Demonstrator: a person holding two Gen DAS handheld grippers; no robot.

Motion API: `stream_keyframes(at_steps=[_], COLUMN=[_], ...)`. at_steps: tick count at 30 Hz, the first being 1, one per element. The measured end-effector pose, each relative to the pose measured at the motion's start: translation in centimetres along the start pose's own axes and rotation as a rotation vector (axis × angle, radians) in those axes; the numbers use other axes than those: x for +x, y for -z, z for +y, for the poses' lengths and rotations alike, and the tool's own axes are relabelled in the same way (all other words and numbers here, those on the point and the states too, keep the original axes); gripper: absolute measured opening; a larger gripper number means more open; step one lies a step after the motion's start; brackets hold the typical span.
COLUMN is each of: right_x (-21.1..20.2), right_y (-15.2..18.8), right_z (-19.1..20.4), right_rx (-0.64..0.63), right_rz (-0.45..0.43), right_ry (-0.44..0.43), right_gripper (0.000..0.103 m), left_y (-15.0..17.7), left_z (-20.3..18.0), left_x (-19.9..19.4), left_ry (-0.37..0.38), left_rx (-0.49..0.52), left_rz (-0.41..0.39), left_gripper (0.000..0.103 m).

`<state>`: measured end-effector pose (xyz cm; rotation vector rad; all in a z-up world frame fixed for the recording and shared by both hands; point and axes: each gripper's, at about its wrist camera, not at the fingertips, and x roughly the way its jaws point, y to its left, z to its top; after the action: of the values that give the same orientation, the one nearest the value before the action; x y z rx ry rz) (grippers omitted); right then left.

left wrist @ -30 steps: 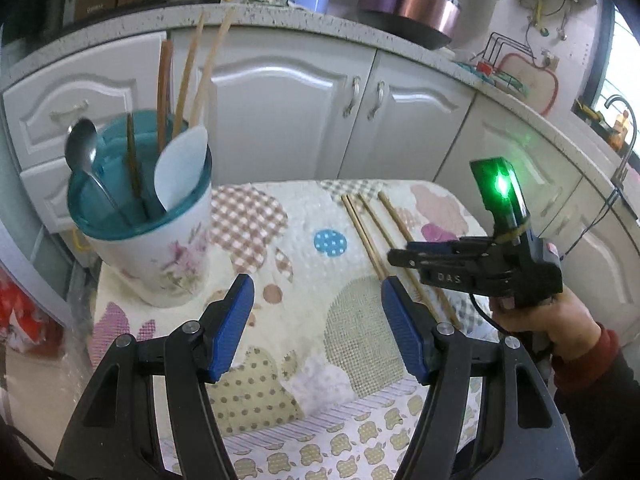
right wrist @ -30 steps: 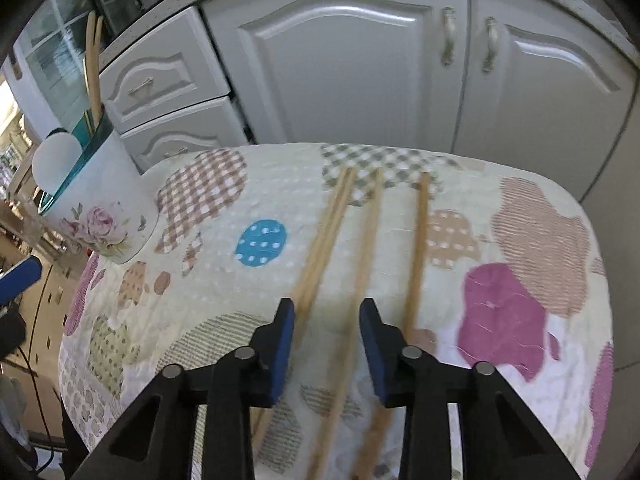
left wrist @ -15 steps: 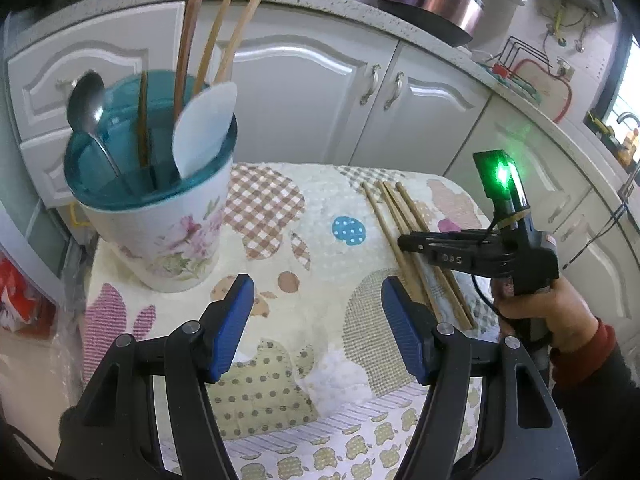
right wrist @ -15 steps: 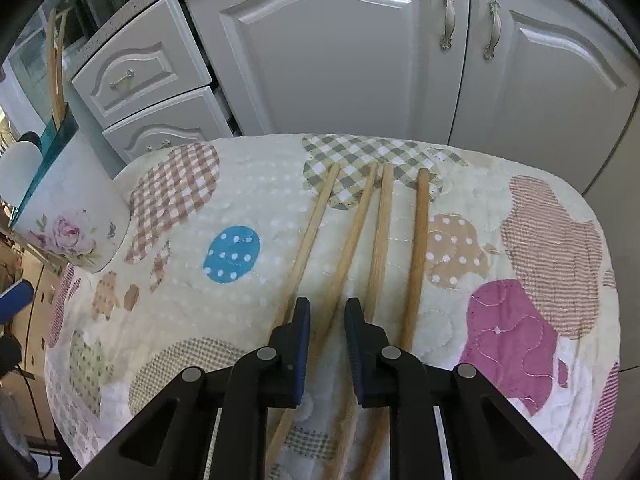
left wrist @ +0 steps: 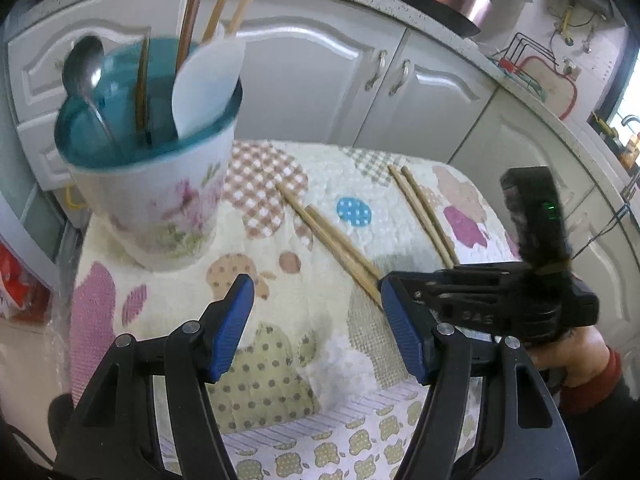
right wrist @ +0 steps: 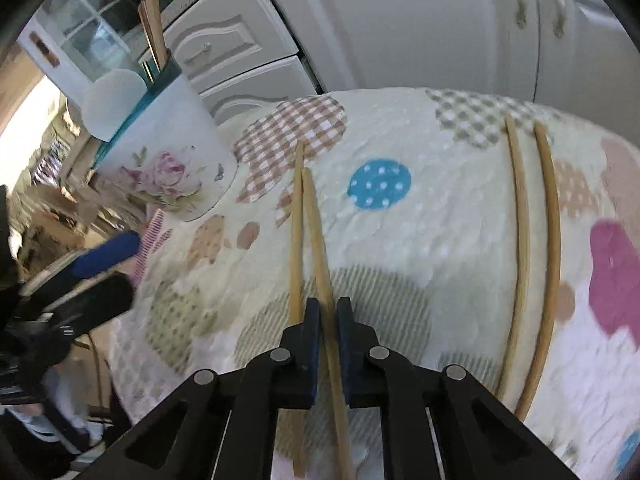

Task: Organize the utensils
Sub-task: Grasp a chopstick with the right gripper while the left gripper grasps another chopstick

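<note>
Since the earlier frame two of the four chopsticks are sitting way over to the left, angled toward the cup, while the other two chopsticks [right wrist: 536,240] are lying where they were on the right of the quilted cloth [right wrist: 400,248]. The right gripper [right wrist: 328,320] has just been closing, and its blue pads are now pinching one chopstick [right wrist: 316,232] between them, pretty much together on the stick. That chopstick's partner [right wrist: 297,216] is running just outside the left pad, touching or nearly so, hard to say if it's caught too. From the left wrist view the same pair is pointing up toward the floral cup [left wrist: 160,200], which is holding a metal spoon [left wrist: 82,68], a white spatula [left wrist: 208,80] and a few more sticks. The cup is also looming bigger and nearer than before. The left gripper [left wrist: 316,328] is hanging over the cloth with its pads wide apart and nothing between them. The only writing showing is "DAS" embossed on the side of the right gripper's body.
</note>
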<state>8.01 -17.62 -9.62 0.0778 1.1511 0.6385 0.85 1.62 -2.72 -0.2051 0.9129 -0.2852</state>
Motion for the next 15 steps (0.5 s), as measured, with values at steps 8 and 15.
stream_keyframes(at_steps=[8,15], right_x=[-2.1,-3.9], right_y=[1.2,0.5], right_z=[-2.4,-3.7], right_rx=[0.074,0.108], right_rz=[-0.028,-0.078], right_ry=[0.108,0.100], right_gripper=[0.008,0.032], left_y=[0.1,-1.9], left_z=[0.8,-0.2], left_x=[2.3,6.2], left_ry=[0.043,0.021], left_rx=[-0.090,-0.157], left_rz=[0.038,0.017], left_gripper=[0.066,0.064])
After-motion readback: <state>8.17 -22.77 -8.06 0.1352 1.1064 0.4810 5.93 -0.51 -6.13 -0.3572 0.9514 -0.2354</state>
